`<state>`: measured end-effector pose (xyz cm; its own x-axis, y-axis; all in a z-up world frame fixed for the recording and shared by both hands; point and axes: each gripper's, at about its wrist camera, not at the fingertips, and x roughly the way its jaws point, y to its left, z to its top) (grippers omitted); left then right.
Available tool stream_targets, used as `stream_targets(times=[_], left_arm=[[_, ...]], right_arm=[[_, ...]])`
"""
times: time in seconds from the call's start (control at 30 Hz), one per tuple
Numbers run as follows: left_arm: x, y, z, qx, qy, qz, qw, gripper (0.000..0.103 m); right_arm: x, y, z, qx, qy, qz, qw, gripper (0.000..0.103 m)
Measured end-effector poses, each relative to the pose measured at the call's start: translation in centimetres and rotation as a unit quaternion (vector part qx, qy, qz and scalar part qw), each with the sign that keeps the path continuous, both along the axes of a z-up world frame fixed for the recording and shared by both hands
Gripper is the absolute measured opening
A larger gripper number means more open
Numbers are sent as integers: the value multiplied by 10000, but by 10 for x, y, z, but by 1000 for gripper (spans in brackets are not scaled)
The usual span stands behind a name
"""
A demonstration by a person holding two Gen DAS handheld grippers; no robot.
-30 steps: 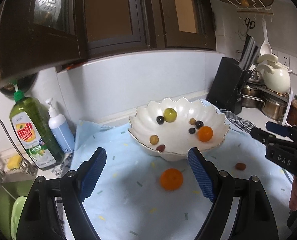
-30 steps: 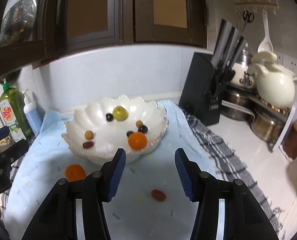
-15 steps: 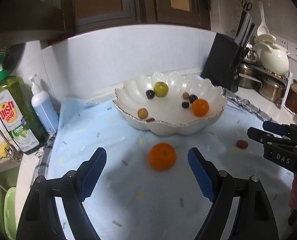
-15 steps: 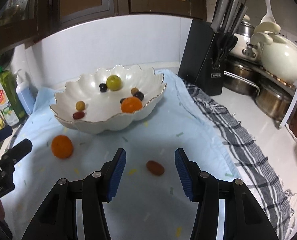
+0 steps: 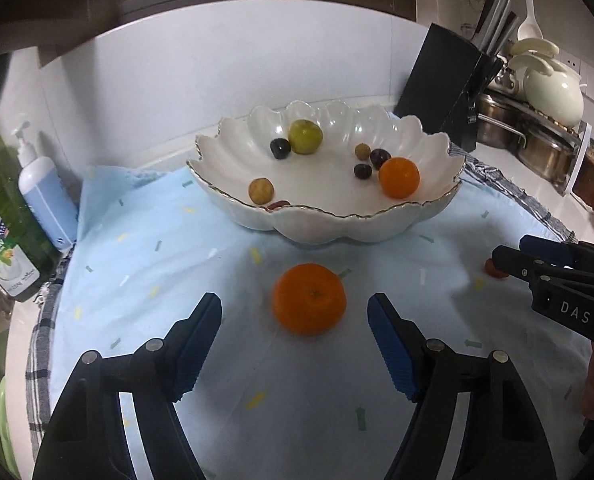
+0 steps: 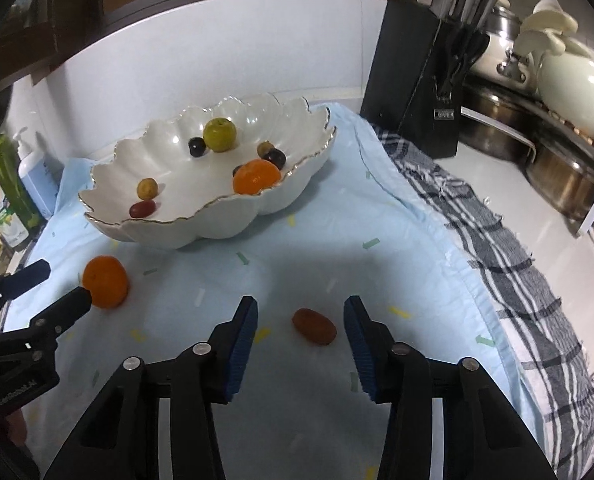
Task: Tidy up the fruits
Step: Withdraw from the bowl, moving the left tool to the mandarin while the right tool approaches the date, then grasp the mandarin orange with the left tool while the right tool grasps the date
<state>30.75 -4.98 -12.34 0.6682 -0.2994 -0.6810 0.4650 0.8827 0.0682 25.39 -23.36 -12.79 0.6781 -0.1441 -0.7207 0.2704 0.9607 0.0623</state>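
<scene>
A white scalloped bowl (image 5: 337,224) (image 6: 217,228) holds several fruits: a green one (image 5: 305,136), an orange (image 5: 399,177) and small dark and brown ones. A loose orange (image 5: 308,298) (image 6: 105,287) lies on the light blue cloth in front of the bowl. My left gripper (image 5: 295,322) is open, with the orange just ahead between its jaws. A small reddish-brown fruit (image 6: 314,326) (image 5: 495,269) lies on the cloth. My right gripper (image 6: 299,322) is open, with that fruit just ahead between its jaws.
A black knife block (image 6: 417,80) stands right of the bowl, with pots and a white kettle (image 6: 573,92) behind. A green dish soap bottle (image 5: 1,220) and a blue pump bottle (image 5: 45,196) stand at the left. A checked towel (image 6: 517,280) lies under the cloth's right edge.
Both grippers have moved down and forward toward the cloth. The orange now sits between the left jaws and the reddish fruit between the right jaws.
</scene>
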Motion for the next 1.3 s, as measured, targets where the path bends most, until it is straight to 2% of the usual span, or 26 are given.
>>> stream_targets(times=[0.5,0.63,0.7,0.77,1.07,1.3], left_arm=[[24,-18,-22,8,477,-275,9985,64],[26,-22,-24,37,463,-284,9985,57],[25,-22,-23,62,416,-260,9988,53],[24,-21,-22,95,344,-250,9991,46],[22,-21,-21,66,326,-259,9991,45],[11,-19,-6,-44,287,-279,9992,45]], right_arm=[[15,-7,-20,12,389,-50,9992,35],[16,-11,-22,17,432,-112,9990,30],[16,-11,-23,-32,435,-124,9990,25],[16,-11,-23,-70,430,-120,9990,24],[12,-10,-19,-67,323,-87,9994,22],[5,-5,-4,-16,132,-4,9999,22]])
